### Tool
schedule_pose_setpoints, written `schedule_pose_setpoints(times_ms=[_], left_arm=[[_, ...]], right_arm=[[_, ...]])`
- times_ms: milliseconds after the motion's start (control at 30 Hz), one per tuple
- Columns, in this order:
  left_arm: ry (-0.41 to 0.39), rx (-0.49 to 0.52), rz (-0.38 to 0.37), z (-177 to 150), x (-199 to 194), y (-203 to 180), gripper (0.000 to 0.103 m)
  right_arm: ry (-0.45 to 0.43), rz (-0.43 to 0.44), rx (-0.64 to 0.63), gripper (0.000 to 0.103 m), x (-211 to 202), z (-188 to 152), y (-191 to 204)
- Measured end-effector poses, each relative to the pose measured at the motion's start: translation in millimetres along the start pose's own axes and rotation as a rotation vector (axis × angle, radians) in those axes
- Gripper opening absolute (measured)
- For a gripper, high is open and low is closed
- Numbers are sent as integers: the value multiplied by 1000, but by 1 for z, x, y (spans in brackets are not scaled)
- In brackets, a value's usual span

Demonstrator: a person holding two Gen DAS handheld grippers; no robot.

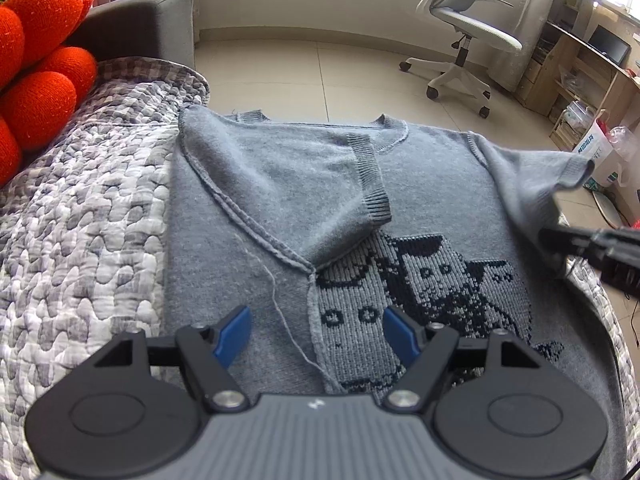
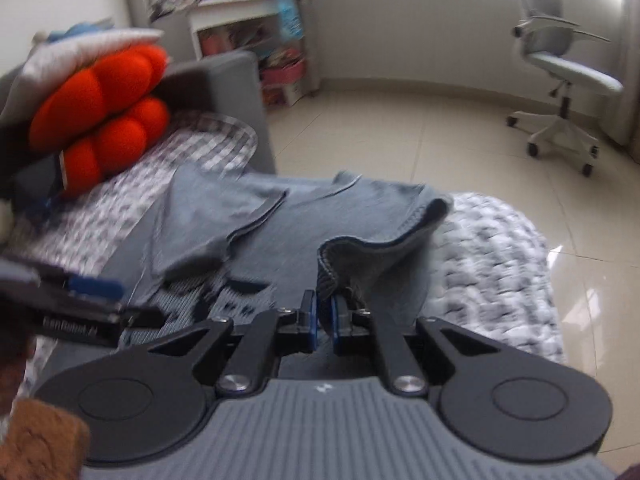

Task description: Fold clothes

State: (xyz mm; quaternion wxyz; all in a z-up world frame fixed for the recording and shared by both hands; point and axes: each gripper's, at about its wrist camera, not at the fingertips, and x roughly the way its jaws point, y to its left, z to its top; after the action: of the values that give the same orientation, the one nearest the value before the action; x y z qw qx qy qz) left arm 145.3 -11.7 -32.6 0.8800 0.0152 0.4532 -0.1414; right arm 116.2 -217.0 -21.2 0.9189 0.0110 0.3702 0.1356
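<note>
Right gripper [image 2: 323, 314] level, clamping sleeve [image 2: 360, 256]

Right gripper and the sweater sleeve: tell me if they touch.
Touching. The right wrist view shows the right gripper pinching the sleeve cuff between its blue pads.

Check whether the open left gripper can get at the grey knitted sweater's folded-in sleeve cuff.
Probably yes: the left gripper hangs open over the grey knitted sweater, and nothing lies between it and the ribbed sleeve cuff ahead.
</note>
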Motion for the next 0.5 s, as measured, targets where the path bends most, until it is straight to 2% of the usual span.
schedule_pose_setpoints(times_ms=[33,167,233,267,300,500], left_arm=[[2,2,0,0,0,0,74],[-6,0,-12,1,-2,2,74],[-10,-1,-18,2,-4,3,74],[-13,-2,-22,2,-4,3,74],[-23,1,-29,3,-5,2,74],[-110,17,-141,9,-10,-12,74]], right_arm=[[24,21,-22,11,3,-2,4],[29,73,-58,16,-4,0,8],[7,64,-8,21,-9,5,-1],[4,46,12,29,-11,5,-7],[3,29,28,32,-13,6,-12],[27,6,53,32,-27,-5,-24]])
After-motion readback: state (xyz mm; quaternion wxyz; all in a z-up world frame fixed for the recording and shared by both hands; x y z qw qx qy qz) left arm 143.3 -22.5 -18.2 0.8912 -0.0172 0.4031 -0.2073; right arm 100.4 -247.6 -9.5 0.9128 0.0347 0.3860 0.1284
